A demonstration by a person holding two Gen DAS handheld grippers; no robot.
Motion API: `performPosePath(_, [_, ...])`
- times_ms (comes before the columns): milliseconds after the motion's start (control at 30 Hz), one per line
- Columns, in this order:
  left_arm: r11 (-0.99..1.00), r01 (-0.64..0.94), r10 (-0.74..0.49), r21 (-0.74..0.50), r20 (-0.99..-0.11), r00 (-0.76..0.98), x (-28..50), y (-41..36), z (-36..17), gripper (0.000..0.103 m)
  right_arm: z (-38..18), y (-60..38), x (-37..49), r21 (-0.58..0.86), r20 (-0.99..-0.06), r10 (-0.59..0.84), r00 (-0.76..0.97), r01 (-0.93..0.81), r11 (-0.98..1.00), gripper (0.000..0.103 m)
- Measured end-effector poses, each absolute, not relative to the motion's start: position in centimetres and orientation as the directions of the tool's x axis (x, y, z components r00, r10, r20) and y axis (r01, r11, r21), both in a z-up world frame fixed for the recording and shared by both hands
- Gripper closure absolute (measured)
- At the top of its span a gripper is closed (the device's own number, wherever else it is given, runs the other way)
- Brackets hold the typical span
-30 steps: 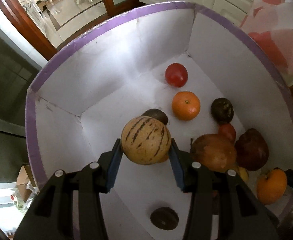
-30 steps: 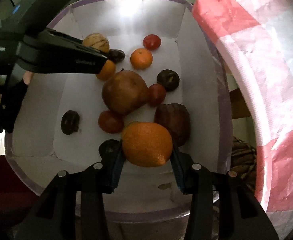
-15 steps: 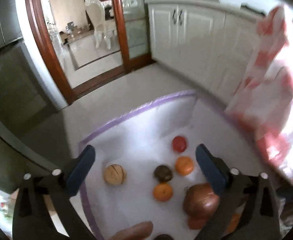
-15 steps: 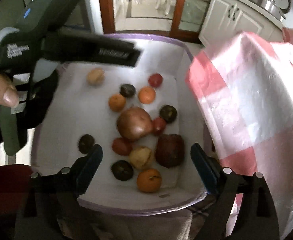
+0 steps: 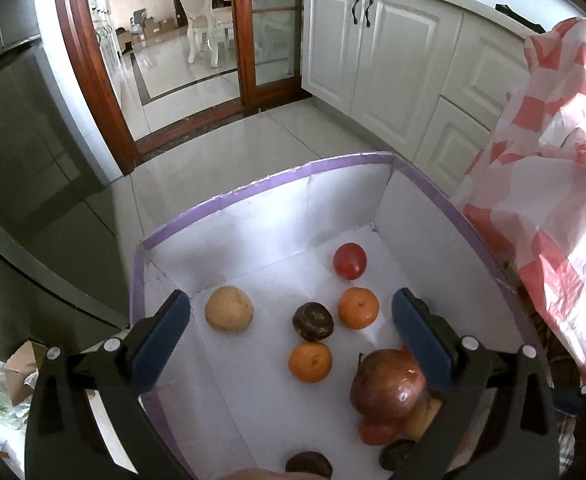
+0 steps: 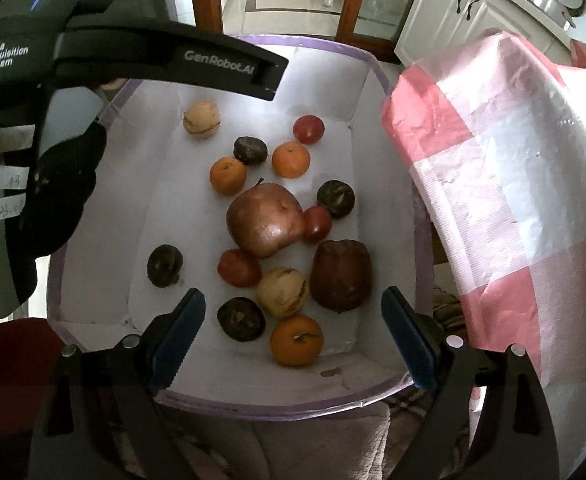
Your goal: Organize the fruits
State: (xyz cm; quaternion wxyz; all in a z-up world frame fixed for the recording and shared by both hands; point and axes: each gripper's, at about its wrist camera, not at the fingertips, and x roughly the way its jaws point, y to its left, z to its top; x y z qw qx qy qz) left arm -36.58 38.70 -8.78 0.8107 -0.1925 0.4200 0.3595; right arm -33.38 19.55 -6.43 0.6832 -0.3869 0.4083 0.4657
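All fruit sits inside the white box (image 6: pixel 389 240) w/ purple rim; both grippers hover above it, pointing steeply down. Left gripper (image 5: pixel 291 338) is over the box's left side toward the far wall: the pale striped melon (image 5: pixel 229 308) lies loose on the floor near the far-left corner, just inside its left finger, apart from the pads. Right gripper (image 6: pixel 293 334) is over the near edge: the stemmed orange (image 6: pixel 297 340) lies right between its fingers by the near wall, not touched. Neither fruit has a real long axis, both roundish, so approach angle matters little. Jaws on both stand wide, nothing pinched, nothing carried. Big brown pear-like fruit (image 6: pixel 265 218) takes the box centre w/ small tomatoes and dark fruits packed round it; two more oranges and a red tomato (image 6: pixel 309 129) sit toward the far wall. Judgement: no fruit seen outside the box, so any next pick comes from elsewhere, prob. past the checked red-white cloth (image 6: pixel 505 184) draped along the box's right edge; right hand is nearer that side.
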Motion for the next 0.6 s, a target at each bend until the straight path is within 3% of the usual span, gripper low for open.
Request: performPosePath(600, [0.687, -0.727, 0.399, -0.010, -0.831, 0.388, -36.64, 38.87, -8.73, 0.002, -7.28, 20.06, -33.03, -0.139, -0.924, 0.306, 0.229, -0.947, 0.289, 0.016])
